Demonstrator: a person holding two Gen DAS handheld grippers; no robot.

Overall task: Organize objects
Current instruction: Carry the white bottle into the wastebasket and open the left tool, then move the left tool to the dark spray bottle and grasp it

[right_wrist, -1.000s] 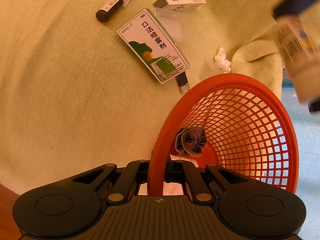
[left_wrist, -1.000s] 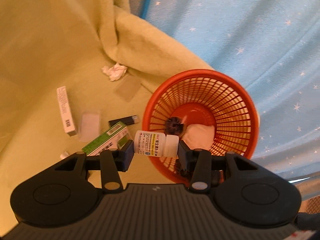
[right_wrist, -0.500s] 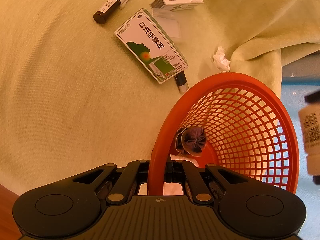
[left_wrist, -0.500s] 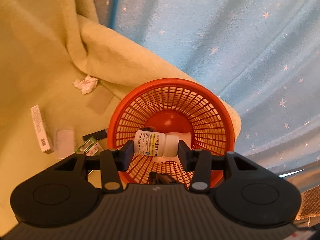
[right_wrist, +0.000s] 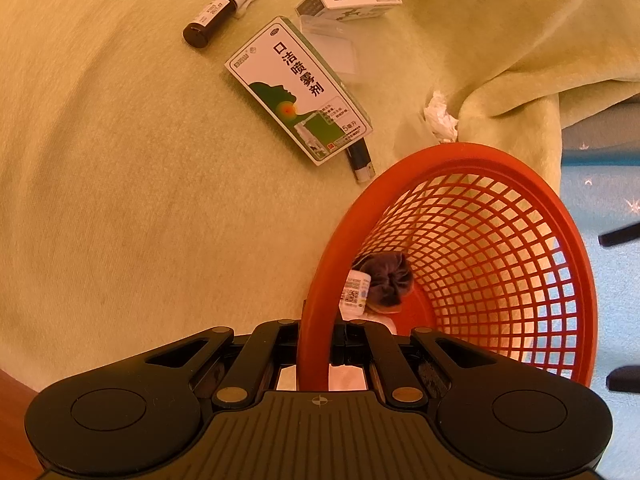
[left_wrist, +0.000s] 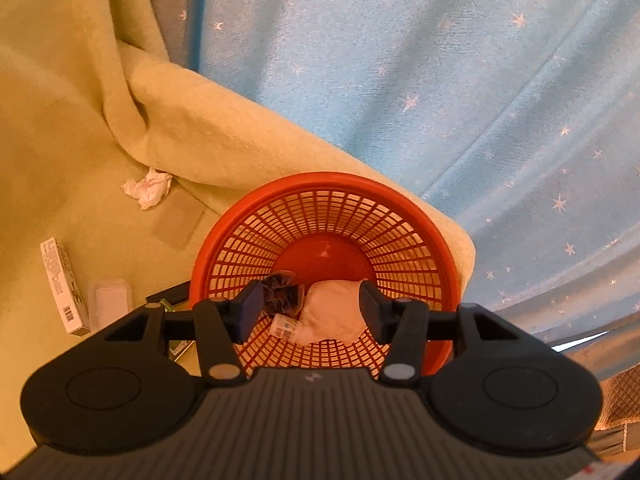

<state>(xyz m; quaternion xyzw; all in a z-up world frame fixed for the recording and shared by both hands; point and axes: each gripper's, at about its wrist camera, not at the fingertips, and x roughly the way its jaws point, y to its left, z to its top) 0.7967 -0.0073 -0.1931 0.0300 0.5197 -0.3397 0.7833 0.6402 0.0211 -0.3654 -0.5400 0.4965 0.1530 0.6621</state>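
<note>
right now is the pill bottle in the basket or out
In: the bottle lies inside the basket beside a scrunchie; left fingers open, empty.

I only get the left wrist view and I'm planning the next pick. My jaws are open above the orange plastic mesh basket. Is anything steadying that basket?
Observer: Yes. The right gripper is shut on the near rim of the orange plastic mesh basket.
Operator: What on the blanket is hidden behind my left gripper?
Observer: A green-and-white cardboard box lies flat there, printed face up, with a black pen-shaped tube at its near end.
Operator: Anything farther out?
Observer: A small brown glass bottle with a white cap lies on its side beyond the box.
</note>
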